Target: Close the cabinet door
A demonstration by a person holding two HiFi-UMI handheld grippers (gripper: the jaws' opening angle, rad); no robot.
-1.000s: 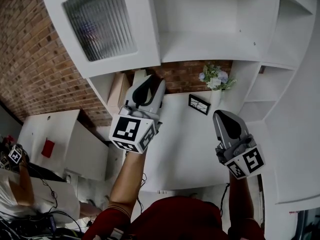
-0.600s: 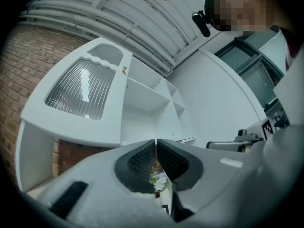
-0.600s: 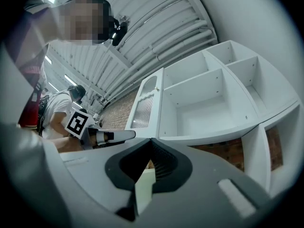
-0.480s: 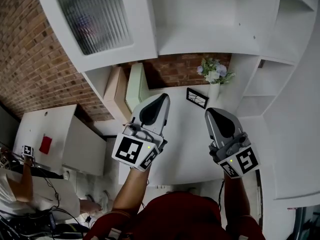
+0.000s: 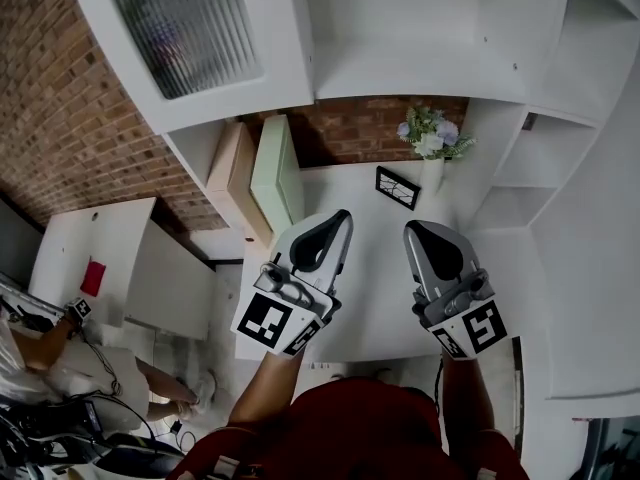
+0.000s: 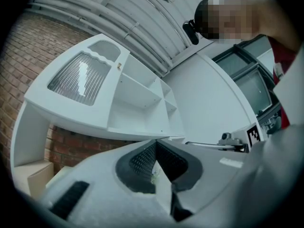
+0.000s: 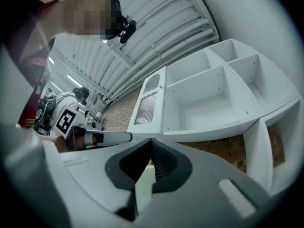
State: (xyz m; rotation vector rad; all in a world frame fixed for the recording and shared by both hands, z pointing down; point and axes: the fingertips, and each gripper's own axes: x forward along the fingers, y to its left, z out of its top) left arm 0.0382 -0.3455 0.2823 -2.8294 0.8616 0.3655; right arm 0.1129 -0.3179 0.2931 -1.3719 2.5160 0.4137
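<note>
The white cabinet door (image 5: 190,38) with its ribbed glass pane stands swung open to the left of the bare white shelves (image 5: 420,28). It also shows in the left gripper view, door (image 6: 78,77), and in the right gripper view, door (image 7: 148,103). My left gripper (image 5: 338,220) hovers over the white counter (image 5: 370,308), well below the door and apart from it, jaws shut with nothing between them. My right gripper (image 5: 412,232) hangs beside it, also shut and empty. Both point up at the cabinet, left gripper (image 6: 156,144) and right gripper (image 7: 152,141).
On the counter stand a small vase of flowers (image 5: 432,140) and a dark picture frame (image 5: 397,188). A pale green panel (image 5: 272,173) and a cardboard box (image 5: 232,173) sit under the door. A brick wall (image 5: 60,128) lies left. Another person (image 5: 30,343) is at lower left.
My left gripper has drawn back from just under the door, down toward me over the counter, and now sits level with the right one. The right gripper has barely shifted.
</note>
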